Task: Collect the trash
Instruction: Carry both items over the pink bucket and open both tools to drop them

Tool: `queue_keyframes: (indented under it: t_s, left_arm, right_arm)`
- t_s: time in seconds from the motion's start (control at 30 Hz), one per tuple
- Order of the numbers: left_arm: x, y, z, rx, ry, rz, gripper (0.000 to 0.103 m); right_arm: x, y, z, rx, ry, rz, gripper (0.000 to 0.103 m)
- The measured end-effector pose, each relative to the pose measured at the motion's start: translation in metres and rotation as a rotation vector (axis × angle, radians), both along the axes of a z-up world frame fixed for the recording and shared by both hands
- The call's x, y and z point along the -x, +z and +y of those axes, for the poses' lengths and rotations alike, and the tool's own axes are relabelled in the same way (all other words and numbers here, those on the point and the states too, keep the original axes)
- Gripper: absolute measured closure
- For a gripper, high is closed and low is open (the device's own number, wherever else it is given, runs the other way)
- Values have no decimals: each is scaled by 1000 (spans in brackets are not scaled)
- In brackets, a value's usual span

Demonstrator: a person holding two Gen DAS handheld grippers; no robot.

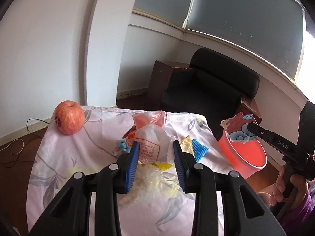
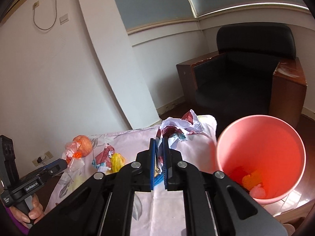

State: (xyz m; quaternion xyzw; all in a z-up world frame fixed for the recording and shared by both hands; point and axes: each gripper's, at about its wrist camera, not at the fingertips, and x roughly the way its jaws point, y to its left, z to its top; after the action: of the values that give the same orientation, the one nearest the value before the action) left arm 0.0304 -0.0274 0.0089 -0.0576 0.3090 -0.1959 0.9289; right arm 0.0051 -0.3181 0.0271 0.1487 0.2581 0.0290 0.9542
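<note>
Trash pieces on table: two (image 2: 73, 155) (image 2: 108, 158); bin (image 2: 261, 137): one.

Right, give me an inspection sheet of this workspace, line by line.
Surface: table under a floral cloth.
Job's things: crumpled paper pinched in the right gripper, beside the pink bin, which already holds scraps; plastic bag between the fingers of the left gripper; more crumpled wrappers on the cloth.
Clutter: apple near the far left corner.
Grippers: right shut on the paper; left open around the bag.
Cables: wire on the floor; cord hanging on the wall.
Surroundings: black armchair, window with blinds.
</note>
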Motion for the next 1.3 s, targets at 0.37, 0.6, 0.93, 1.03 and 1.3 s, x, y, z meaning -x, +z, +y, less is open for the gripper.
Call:
queue_keyframes:
  t_s: [0.37, 0.6, 0.93, 1.03, 1.3]
  left_arm:
    - [0, 14, -104, -45, -184, -20, 69]
    - [-6, 12, -160, -99, -273, -20, 69]
    - [-12, -2, -227, -129, -382, 2, 69]
    - [-14, -9, -243, -150, -409, 3, 69]
    - [-17, -30, -276, -213, -447, 12, 69]
  right_arm:
    - [21, -8, -70, 19, -159, -4, 96]
    - [26, -22, -101, 2, -206, 10, 96]
    - [29, -44, -128, -27, -230, 52, 96]
    - [30, -48, -132, -28, -238, 57, 96]
    - [33, -60, -138, -44, -244, 79, 96]
